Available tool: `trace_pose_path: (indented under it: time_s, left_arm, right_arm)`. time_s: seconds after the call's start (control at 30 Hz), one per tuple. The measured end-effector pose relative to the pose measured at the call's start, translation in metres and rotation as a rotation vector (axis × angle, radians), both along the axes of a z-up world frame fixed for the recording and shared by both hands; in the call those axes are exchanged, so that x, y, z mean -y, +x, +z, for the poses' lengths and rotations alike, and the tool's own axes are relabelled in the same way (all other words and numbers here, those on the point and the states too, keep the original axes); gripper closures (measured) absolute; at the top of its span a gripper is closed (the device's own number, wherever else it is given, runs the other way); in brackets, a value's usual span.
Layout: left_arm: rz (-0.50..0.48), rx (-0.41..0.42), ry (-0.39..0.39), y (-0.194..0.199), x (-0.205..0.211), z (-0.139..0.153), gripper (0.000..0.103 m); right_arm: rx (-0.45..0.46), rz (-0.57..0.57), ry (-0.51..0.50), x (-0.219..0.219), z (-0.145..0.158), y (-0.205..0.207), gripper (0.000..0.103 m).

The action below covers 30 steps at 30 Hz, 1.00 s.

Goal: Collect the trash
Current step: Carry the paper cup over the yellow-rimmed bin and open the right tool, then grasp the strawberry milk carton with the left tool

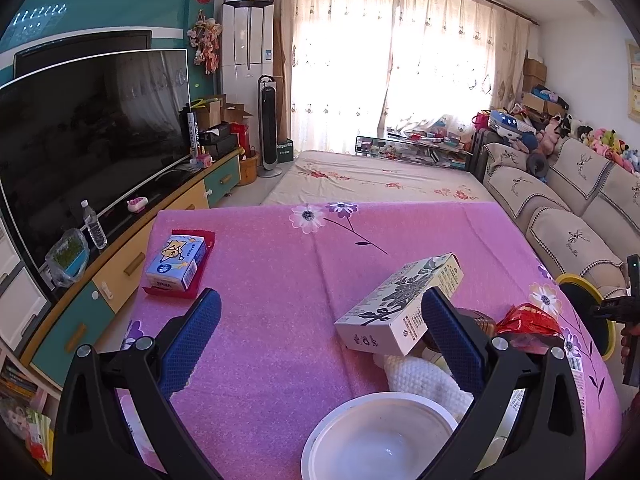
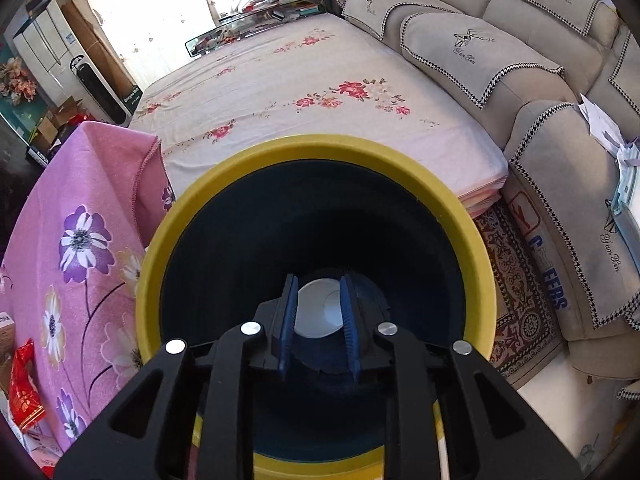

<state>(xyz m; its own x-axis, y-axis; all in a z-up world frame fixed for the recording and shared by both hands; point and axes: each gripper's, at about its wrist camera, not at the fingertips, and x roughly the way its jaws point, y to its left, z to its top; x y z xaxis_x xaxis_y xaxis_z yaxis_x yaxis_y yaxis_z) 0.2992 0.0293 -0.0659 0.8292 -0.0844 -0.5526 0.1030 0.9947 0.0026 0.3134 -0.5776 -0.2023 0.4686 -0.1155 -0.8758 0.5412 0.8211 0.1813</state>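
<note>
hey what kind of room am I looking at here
Most likely a home living room: a large television on a low cabinet, a long sofa lined with plush toys, and a curtained window. A pink floral cloth covers the work table.

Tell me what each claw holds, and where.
Left claw is open and holds nothing. Right claw is over the yellow-rimmed bin; whether it grips the white lid is unclear.

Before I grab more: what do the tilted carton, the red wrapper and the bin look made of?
Carton: printed paperboard, matte, with sharp folded edges. Red wrapper: thin crinkled plastic or foil film, shiny in its creases. Bin: looks like moulded plastic, with a smooth yellow rim and dark inner wall.
</note>
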Motion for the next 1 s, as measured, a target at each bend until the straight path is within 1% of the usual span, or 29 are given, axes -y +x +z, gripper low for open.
trace_pose_path:
  time_s: [0.07,0.1,0.2,0.3,0.37,0.47,0.57,0.63,0.67,0.73,0.83,0.93,1.0]
  left_arm:
    - [-0.014,0.001,0.004,0.000,0.003,0.000,0.004]
    - [-0.025,0.000,0.007,-0.001,0.005,0.000,0.004]
    - [-0.063,0.002,0.019,-0.004,0.013,0.004,0.004]
    - [-0.110,0.016,0.047,-0.015,0.027,0.014,0.004]
    - [-0.152,0.019,0.061,-0.026,0.037,0.021,0.004]
    - [-0.256,0.004,0.052,-0.048,0.056,0.031,0.004]
    - [-0.408,-0.044,0.046,-0.072,0.083,0.033,0.004]
    - [-0.504,-0.082,0.059,-0.087,0.106,0.028,0.004]
    - [-0.542,-0.089,0.059,-0.095,0.119,0.027,0.004]
    - [-0.594,-0.126,0.071,-0.104,0.140,0.019,0.004]
    - [-0.609,-0.175,0.107,-0.103,0.164,0.004,0.004]
    - [-0.635,-0.225,0.128,-0.099,0.180,-0.009,0.004]
    - [-0.649,-0.239,0.147,-0.100,0.194,-0.014,0.004]
  right_arm:
    - [0.040,0.016,-0.002,-0.009,0.012,-0.008,0.079]
    - [0.061,0.029,-0.012,-0.016,0.019,-0.013,0.076]
    - [0.131,0.075,-0.042,-0.042,0.040,-0.029,0.072]
    - [0.186,0.120,-0.069,-0.066,0.055,-0.043,0.070]
    - [0.206,0.145,-0.083,-0.079,0.060,-0.049,0.069]
    - [0.224,0.167,-0.083,-0.089,0.066,-0.053,0.068]
    - [0.237,0.177,-0.076,-0.092,0.072,-0.058,0.068]
    - [0.249,0.177,-0.078,-0.093,0.075,-0.061,0.067]
    - [0.254,0.177,-0.080,-0.093,0.077,-0.063,0.065]
    - [0.263,0.174,-0.077,-0.093,0.077,-0.067,0.064]
    - [0.275,0.174,-0.060,-0.090,0.077,-0.073,0.064]
    - [0.284,0.177,-0.055,-0.089,0.075,-0.079,0.064]
    - [0.288,0.176,-0.050,-0.088,0.075,-0.080,0.063]
